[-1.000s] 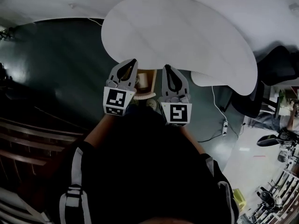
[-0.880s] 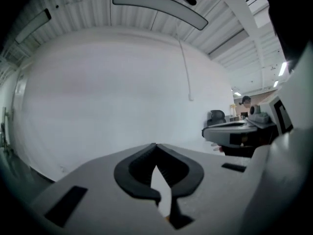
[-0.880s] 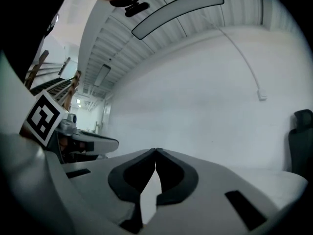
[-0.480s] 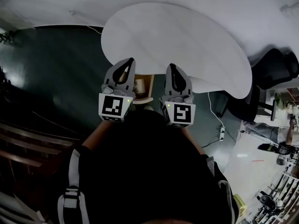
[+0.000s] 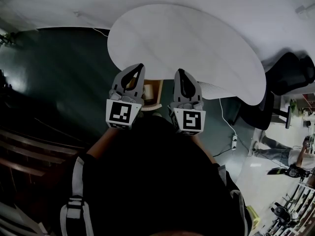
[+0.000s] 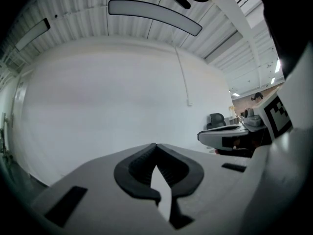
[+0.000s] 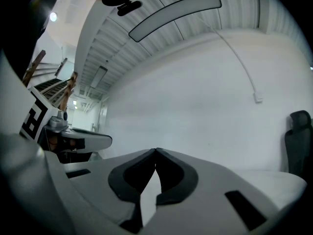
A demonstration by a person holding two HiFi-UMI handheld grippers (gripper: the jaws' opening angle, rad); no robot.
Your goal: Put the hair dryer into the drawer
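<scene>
No hair dryer shows in any view. My left gripper [image 5: 140,66] and right gripper [image 5: 180,72] are held side by side at the near edge of a white rounded table [image 5: 187,38], both pointing level at a white wall. Each is shut with its fingertips touching and nothing between them, as the left gripper view [image 6: 156,145] and the right gripper view [image 7: 156,150] show. Below the table edge, between the two grippers, is a light wooden box-like unit [image 5: 152,90], perhaps an open drawer, with something pale in it. The grippers hide most of it.
A black office chair [image 5: 295,73] stands at the right of the table. A white cable runs down to a power strip [image 5: 233,140] on the dark floor. Dark wooden rails [image 5: 29,146] lie at the left. Another person [image 5: 290,156] is at the far right.
Both grippers have risen a little in front of me and stay shut. The table edge now sits lower in the head view.
</scene>
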